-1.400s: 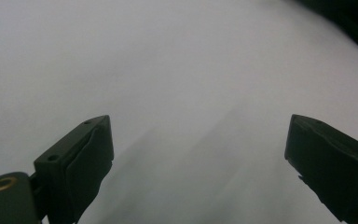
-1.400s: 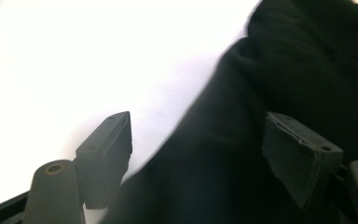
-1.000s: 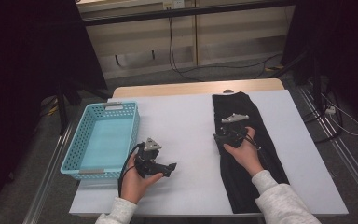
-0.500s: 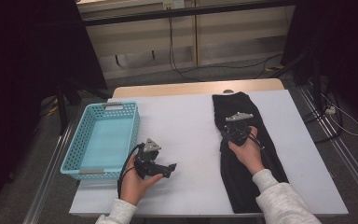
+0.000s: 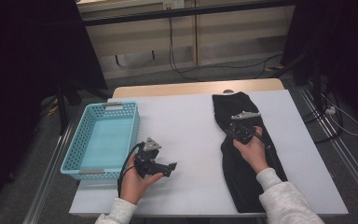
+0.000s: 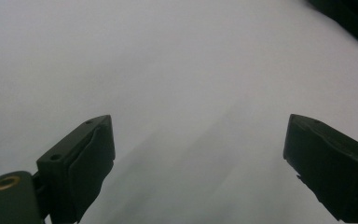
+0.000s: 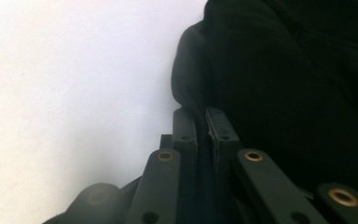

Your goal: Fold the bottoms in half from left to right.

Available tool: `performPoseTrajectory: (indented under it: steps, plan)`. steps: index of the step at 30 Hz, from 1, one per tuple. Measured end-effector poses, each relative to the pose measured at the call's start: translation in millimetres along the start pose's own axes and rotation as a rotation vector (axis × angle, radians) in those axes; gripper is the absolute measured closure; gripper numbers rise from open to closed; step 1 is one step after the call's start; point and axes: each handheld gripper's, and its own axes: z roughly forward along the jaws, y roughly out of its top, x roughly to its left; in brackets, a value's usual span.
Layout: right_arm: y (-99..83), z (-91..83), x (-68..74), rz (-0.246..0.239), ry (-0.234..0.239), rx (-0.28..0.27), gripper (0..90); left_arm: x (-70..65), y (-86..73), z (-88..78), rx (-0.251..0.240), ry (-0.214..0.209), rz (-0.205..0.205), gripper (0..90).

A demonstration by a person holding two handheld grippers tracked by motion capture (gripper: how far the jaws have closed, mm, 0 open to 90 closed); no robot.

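Right hand-held gripper [image 7: 200, 116]: just closed, pinching left edge of black garment [image 5: 249, 158] | Left hand-held gripper [image 6: 198, 154]: spread over bare table [image 5: 186, 121], right of blue basket [image 5: 72, 156]

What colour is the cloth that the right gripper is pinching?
Black, plain with no pattern; the cloth shows best in the high view, lying on the white table.
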Motion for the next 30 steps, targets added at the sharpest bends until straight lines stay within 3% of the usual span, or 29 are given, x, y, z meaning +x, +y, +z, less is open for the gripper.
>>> performPoseTrajectory:
  steps: [8,11,17,18,20,25,29,30]
  plan:
    - [1.2,-0.1,10.4,-0.042,0.052,-0.005,84.0,-1.6,1.5,0.6,0.000,-0.001,0.007,8.9]
    - [1.3,3.8,25.8,-0.109,0.071,0.006,84.0,-1.8,1.0,2.5,0.002,0.000,0.006,8.9]
    - [1.4,5.2,39.8,-0.138,0.119,0.007,84.0,-1.1,1.9,1.9,0.001,-0.002,0.001,8.9]
    - [0.8,5.9,45.3,-0.134,0.161,0.006,84.0,-0.9,1.5,2.7,0.003,0.004,0.006,8.9]
    - [0.3,6.0,48.5,-0.139,0.178,0.007,84.0,-1.0,1.4,3.1,0.006,0.001,0.002,8.9]
    - [-2.7,4.5,81.6,-0.238,0.271,0.017,83.9,-1.9,2.5,5.4,0.003,0.005,-0.011,8.8]
    - [-5.7,2.1,104.7,-0.281,0.365,0.032,82.7,0.8,3.7,4.4,0.002,0.018,-0.031,8.8]
    - [-5.7,2.1,104.7,-0.281,0.365,0.032,82.7,0.8,3.7,4.4,0.002,0.018,-0.031,8.9]
